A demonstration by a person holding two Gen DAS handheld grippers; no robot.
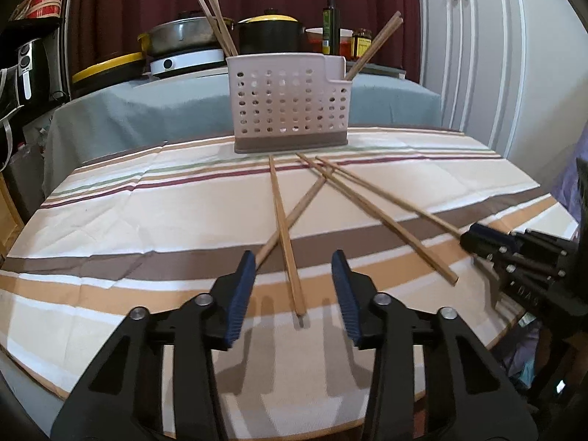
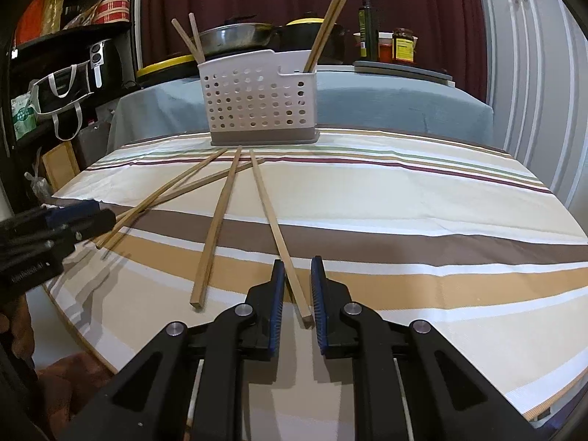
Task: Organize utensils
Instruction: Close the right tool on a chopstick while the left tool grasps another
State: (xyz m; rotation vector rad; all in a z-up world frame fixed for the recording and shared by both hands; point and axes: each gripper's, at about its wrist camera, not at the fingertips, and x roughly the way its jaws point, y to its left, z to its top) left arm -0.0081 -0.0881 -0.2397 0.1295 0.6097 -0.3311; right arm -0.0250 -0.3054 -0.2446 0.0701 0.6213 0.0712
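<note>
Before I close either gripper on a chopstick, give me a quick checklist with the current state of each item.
1. Left gripper open around one chopstick: ok.
2. Right gripper open around its chopstick: ok.
3. Left chopstick free of others: not ok, another crosses it.
4. Right chopstick lying clear: ok.
5. Holder upright: ok.
6. Room inside holder: cannot tell.

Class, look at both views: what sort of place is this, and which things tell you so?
Probably a home kitchen or dining area: cooking pots and an oil bottle stand behind a cloth-covered table with a utensil holder.
</note>
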